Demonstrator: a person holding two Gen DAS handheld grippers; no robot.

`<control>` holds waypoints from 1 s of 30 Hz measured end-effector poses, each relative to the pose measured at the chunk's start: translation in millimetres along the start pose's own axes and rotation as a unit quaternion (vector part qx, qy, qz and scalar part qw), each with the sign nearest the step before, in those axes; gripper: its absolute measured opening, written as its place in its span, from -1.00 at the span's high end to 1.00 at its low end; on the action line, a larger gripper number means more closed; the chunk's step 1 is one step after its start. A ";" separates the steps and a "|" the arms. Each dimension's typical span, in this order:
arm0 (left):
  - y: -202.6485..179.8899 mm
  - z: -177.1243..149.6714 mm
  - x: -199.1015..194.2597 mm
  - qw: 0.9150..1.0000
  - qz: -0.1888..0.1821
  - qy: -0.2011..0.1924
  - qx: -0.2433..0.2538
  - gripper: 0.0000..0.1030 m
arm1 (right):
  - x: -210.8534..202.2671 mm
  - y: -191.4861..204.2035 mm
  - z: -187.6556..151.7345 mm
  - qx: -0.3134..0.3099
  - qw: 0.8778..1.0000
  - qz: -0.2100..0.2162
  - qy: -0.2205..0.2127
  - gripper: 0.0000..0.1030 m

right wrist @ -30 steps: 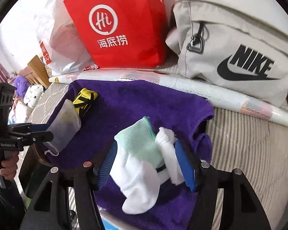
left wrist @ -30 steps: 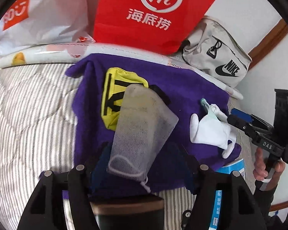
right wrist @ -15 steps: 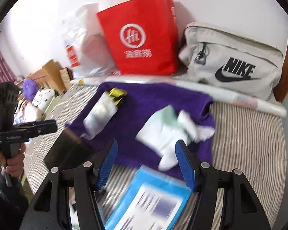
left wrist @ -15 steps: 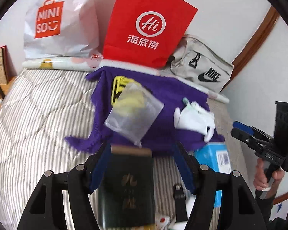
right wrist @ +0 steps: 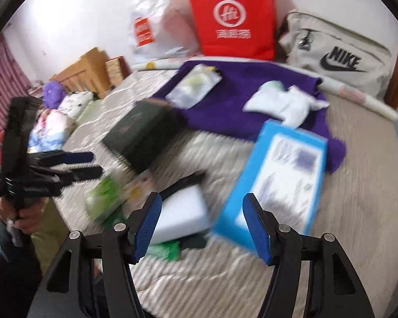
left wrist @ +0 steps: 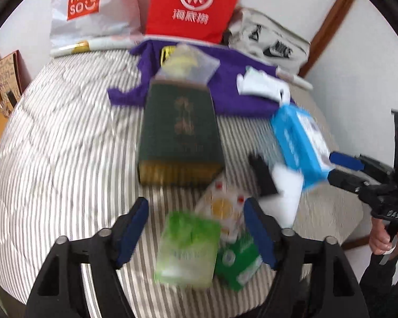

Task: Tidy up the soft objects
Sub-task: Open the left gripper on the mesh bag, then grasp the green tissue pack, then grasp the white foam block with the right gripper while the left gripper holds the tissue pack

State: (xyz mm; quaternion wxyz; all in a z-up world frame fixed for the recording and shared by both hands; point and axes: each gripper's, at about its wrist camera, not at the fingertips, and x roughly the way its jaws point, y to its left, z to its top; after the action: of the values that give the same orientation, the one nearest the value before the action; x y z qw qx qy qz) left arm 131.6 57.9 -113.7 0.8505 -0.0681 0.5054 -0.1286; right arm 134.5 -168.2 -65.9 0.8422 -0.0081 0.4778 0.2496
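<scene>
A purple towel lies at the far side of the striped bed. On it rest a mesh pouch over a yellow item and white socks. My left gripper is open and empty, pulled back over green tissue packs. My right gripper is open and empty above a white block. Each gripper also shows in the other view, the right one and the left one.
A dark green book, a blue box and a card pack lie on the bed. A red bag, a Miniso bag and a Nike pouch stand at the wall.
Both grippers have let go of the pouch and the socks and pulled back from the towel. The book, blue box and tissue packs have come into view.
</scene>
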 end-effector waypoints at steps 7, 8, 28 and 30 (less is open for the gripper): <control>-2.9 -35.4 16.0 0.999 0.025 0.018 0.038 -0.52 | 10.8 34.4 -28.4 -0.028 1.000 0.004 0.004 -0.41; -3.4 -39.1 22.1 0.998 0.026 0.025 0.044 -0.52 | 12.4 37.5 -30.8 -0.031 1.000 0.003 0.004 -0.41; 18.8 -61.5 15.2 0.999 0.035 -0.024 0.021 0.00 | 50.1 65.3 -45.8 -0.105 0.987 -0.126 0.000 0.14; 17.6 -60.2 16.1 0.999 0.037 -0.024 0.020 0.00 | 37.5 61.4 -49.9 -0.092 0.989 -0.115 -0.012 0.29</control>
State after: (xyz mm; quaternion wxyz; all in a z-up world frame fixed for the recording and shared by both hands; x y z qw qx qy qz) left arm 88.8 70.9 -160.4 0.8680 -0.0354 0.4840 -0.1050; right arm 83.9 -111.7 -109.5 0.8666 -0.1380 0.4387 0.1939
